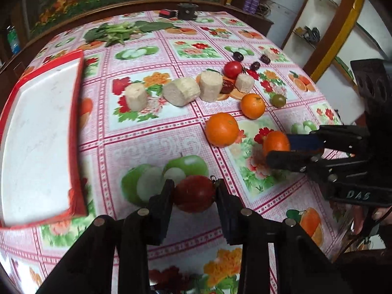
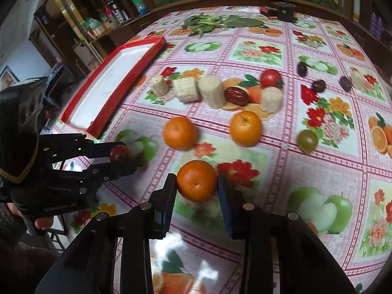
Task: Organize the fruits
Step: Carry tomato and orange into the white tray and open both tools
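Observation:
My left gripper (image 1: pixel 194 193) is shut on a dark red tomato (image 1: pixel 194 194), its two fingers pressing the tomato's sides just above the cloth. From the right wrist view the same left gripper (image 2: pixel 122 158) shows at the left with the tomato (image 2: pixel 120 153) in it. My right gripper (image 2: pixel 197 187) is shut on an orange (image 2: pixel 197 180); the left wrist view has that right gripper (image 1: pixel 278 147) and its orange (image 1: pixel 275 143) at the right. Two more oranges (image 2: pixel 180 132) (image 2: pixel 245 128) lie beyond. A red-rimmed white tray (image 1: pixel 78 112) lies at the left.
Several pale peeled chunks (image 1: pixel 181 90), a red tomato (image 1: pixel 232 69), a green tomato (image 1: pixel 278 100) and dark dates (image 2: pixel 236 95) lie in a row across the flowered tablecloth. Leafy greens (image 1: pixel 117 33) and a black object (image 1: pixel 187 11) sit at the far edge. Shelves stand behind.

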Tool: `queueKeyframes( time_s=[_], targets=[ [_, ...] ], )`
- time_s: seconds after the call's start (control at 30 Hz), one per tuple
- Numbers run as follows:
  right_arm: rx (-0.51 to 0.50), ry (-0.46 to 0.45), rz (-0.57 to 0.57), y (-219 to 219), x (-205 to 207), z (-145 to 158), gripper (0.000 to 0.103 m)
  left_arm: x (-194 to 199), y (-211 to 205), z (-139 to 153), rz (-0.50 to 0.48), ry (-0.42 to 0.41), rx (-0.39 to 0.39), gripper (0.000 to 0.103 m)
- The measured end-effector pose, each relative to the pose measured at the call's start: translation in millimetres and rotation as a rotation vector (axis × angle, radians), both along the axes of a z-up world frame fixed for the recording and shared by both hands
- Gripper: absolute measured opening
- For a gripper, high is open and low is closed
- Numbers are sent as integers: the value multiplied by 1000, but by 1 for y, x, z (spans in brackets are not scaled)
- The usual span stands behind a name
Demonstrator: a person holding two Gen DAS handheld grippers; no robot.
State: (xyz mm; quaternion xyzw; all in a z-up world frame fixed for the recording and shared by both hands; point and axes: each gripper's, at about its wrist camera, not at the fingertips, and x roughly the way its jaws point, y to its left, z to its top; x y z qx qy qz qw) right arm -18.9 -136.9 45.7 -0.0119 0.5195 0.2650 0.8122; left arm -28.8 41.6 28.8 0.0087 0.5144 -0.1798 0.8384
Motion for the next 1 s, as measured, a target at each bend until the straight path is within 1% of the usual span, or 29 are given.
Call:
queueKeyframes(
  time_s=[0.23,0.4,0.5,0.67,0.8,1.0],
  targets=[
    [7,-2,68,41,7,8,33,-4,27,11,74,-9,-21,37],
    [25,-4,138,84,16,16,33,-4,56,21,136,-43,-15,37],
    [34,-9,179,110,23,21,33,-1,82,24,193,-45,-18,37],
    [37,-30,252,157,33,26,33,8,134,24,316,-46,9,37],
    [26,-27,298,195,40,21,33,17,170,20,403,-48,48,37],
    [-16,-12,373,243,39,2,33,27,212,8,495,-23,70,37]
  ],
)
